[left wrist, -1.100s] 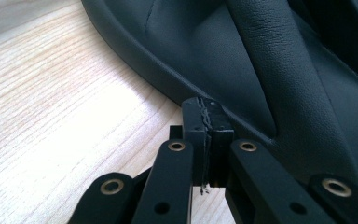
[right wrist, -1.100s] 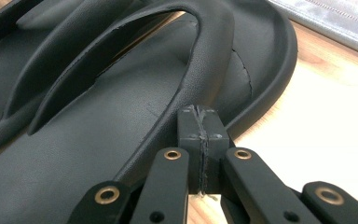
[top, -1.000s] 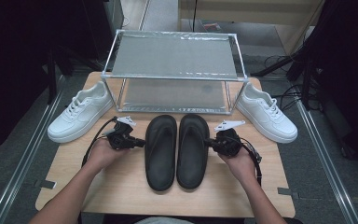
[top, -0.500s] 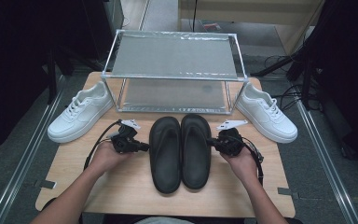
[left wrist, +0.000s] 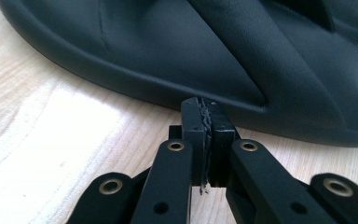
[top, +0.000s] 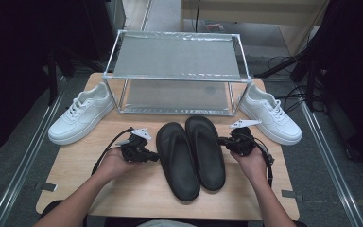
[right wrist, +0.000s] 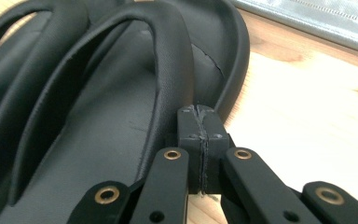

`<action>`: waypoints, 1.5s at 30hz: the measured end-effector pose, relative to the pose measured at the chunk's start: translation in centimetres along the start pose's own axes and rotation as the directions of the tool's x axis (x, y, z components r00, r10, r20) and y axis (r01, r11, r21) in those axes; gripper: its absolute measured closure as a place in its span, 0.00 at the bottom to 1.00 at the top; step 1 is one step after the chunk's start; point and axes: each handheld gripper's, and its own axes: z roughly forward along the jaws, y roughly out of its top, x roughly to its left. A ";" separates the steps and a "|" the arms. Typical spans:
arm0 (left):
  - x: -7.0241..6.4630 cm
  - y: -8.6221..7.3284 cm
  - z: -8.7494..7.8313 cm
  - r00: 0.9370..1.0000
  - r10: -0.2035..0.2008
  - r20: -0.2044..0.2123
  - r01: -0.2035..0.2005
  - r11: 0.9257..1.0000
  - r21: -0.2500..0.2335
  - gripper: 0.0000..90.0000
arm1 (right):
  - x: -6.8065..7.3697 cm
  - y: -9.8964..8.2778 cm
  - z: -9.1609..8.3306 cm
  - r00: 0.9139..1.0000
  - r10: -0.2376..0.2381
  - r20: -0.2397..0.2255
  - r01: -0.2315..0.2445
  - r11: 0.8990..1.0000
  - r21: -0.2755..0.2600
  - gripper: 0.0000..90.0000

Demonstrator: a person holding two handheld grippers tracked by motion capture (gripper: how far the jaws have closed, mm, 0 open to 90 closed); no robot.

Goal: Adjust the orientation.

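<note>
Right tool with jaws pressed together, tips against black sandal strap, wooden table

We see the high view evenly lit from overhead: the pale wooden tabletop is bright, while the surroundings fall into near black. The silvery mesh shelf rack shows a mild sheen. In the left gripper view a glare patch washes out the wood grain, and the matte black rubber flip-flops look slightly soft. Our right gripper view blurs toward its far edges.
</note>
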 end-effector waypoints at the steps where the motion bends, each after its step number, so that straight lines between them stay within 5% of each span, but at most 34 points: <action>1: 0.1 0.0 -0.3 1.000 -0.006 -0.005 0.006 1.000 -0.015 0.99 | 0.0 0.0 -0.1 1.000 -0.003 0.004 0.003 1.000 -0.002 0.99; 10: 1.0 -0.2 -3.5 0.998 -0.058 -0.034 0.053 0.989 -0.137 0.88 | 1.2 0.3 -2.0 0.999 0.006 -0.043 -0.010 0.995 -0.098 0.93; 23: 0.9 0.0 -4.2 0.994 -0.055 -0.091 0.039 0.986 -0.162 0.54 | 4.5 0.3 -1.1 0.992 -0.001 -0.124 -0.016 0.990 -0.140 0.60; 38: 1.3 -0.6 -5.1 0.992 -0.073 -0.103 0.052 0.980 -0.191 0.51 | 7.3 0.4 1.3 0.992 -0.028 -0.119 0.008 0.987 -0.158 0.46; 45: 1.4 -0.3 -4.6 0.993 -0.062 -0.104 0.044 0.984 -0.175 0.50 | 7.9 0.2 2.0 0.995 -0.031 -0.098 0.016 0.989 -0.147 0.43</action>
